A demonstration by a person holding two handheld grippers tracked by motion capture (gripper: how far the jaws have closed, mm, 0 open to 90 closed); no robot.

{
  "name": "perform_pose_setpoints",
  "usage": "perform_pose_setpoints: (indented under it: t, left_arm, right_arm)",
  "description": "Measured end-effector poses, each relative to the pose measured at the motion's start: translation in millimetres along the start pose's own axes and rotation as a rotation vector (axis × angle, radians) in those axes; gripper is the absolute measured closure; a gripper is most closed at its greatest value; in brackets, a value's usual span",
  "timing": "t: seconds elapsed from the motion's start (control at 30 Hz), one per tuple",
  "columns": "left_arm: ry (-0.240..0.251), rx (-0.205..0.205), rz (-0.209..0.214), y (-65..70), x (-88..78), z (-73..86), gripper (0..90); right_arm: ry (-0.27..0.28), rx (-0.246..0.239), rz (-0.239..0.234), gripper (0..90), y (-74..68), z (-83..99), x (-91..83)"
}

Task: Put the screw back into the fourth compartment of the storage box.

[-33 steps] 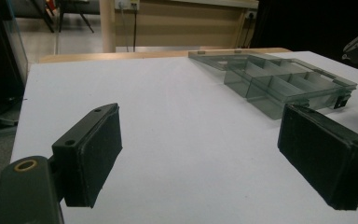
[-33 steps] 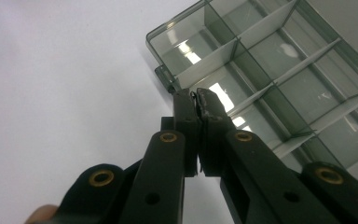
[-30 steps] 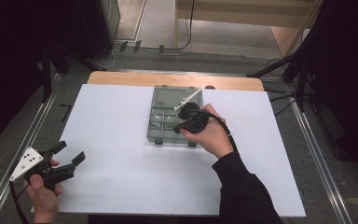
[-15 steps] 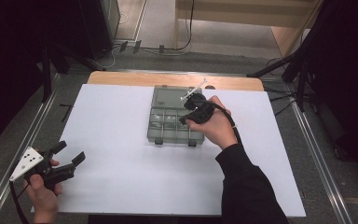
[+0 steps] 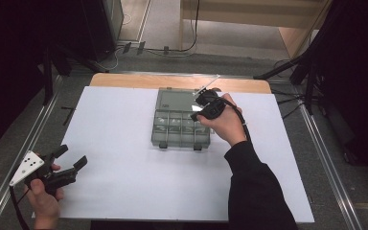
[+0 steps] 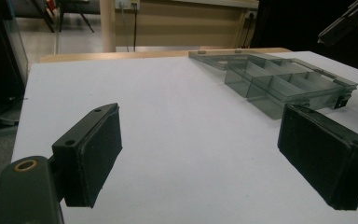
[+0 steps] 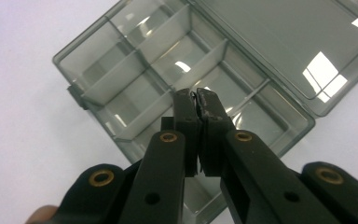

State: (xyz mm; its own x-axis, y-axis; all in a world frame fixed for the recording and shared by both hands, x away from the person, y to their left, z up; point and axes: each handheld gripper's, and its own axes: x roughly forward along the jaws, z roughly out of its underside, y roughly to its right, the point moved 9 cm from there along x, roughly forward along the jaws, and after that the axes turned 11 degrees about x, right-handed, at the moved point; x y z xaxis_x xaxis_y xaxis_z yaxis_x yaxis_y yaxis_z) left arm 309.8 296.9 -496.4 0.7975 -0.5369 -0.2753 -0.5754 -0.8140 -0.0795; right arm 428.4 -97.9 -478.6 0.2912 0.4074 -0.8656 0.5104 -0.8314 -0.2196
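My right gripper hangs over the far right part of the smoky clear compartment box, and its jaws are pressed together with nothing between them; in the right gripper view the two black fingertips meet above one of the inner compartments. The box sits on the white table top, a little beyond the middle and towards the far edge, with its lid swung open and lying flat on the side away from me. The dividers split the tray into a grid of small cells, and the ones I can see into look bare, though reflections hide parts of them. My right hand rests just beside the box's right edge, the dark sleeve running back towards me. My left gripper stays out of it, low at the near left corner of the table, well apart from the box, its jaws standing wide with only bare table between the pads. From the left gripper view the box lies ahead and to the right.
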Motion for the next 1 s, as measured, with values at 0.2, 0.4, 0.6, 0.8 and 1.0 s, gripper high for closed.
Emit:
perform_pose_setpoints:
  t: [0.2,0.4,0.6,0.8,1.0]
  left_arm:
    - [0.001,0.002,0.000,0.2,0.0,-0.2,13.8]
    - [0.002,0.000,0.000,-0.1,0.1,0.0,13.7]
    - [0.003,-0.001,-0.001,-0.8,-0.3,0.0,13.8]
    - [0.003,-0.001,-0.001,-0.8,-0.4,0.0,13.7]
    - [0.003,0.000,0.001,-0.1,-0.1,-0.1,13.7]
  right_arm:
    - [-0.011,0.034,0.028,89.8,15.7,0.2,8.3]
    - [-0.026,0.060,0.059,89.7,27.5,0.5,19.9]
    - [-0.049,0.080,0.079,89.7,36.6,5.9,34.7]
    - [-0.051,0.101,0.086,87.7,43.4,11.3,40.1]
    - [-0.004,0.118,0.058,70.4,45.5,10.0,34.2]
